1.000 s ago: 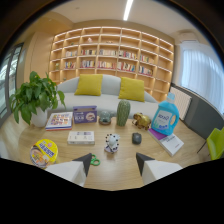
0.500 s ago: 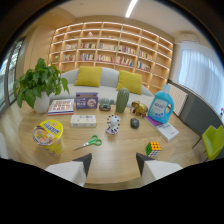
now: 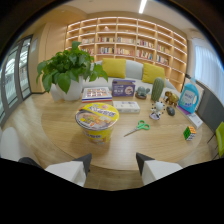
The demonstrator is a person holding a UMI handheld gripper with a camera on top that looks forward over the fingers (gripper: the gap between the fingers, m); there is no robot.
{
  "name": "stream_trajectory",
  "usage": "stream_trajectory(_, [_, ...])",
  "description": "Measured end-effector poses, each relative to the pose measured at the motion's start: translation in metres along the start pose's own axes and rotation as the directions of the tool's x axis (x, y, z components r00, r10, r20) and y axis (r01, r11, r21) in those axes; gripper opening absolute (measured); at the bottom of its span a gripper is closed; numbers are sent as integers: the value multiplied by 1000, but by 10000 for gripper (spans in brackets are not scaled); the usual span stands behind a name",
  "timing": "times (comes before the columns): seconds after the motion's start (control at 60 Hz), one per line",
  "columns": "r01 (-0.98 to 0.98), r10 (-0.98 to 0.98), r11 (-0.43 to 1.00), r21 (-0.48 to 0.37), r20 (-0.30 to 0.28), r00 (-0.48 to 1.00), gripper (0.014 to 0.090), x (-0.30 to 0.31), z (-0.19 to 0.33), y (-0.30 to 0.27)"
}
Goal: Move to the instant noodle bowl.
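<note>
closer now, instant noodle bowl (image 3: 97, 121) stands just ahead of the wide-apart fingers (image 3: 75, 169), slightly left.

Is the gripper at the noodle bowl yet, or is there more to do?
Nearly there. The instant noodle bowl stands upright on the wooden table, just ahead of the hand-held gripper, nearer its left finger. The fingers are open and hold nothing. What looks left is closing the small gap of bare table between the fingertips and the bowl.

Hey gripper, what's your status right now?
Gripper open, holding nothing. Instant noodle bowl just ahead of the fingers. Scissors beside it, path clear.
</note>
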Motion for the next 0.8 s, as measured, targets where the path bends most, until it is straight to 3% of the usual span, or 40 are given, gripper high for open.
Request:
stream_trajectory(0.233, [0, -1, 1000, 28, 35, 999, 843, -53, 39, -32])
stream_trajectory(0.8, [-33, 33, 999, 17, 18, 999, 844, -52, 68, -44])
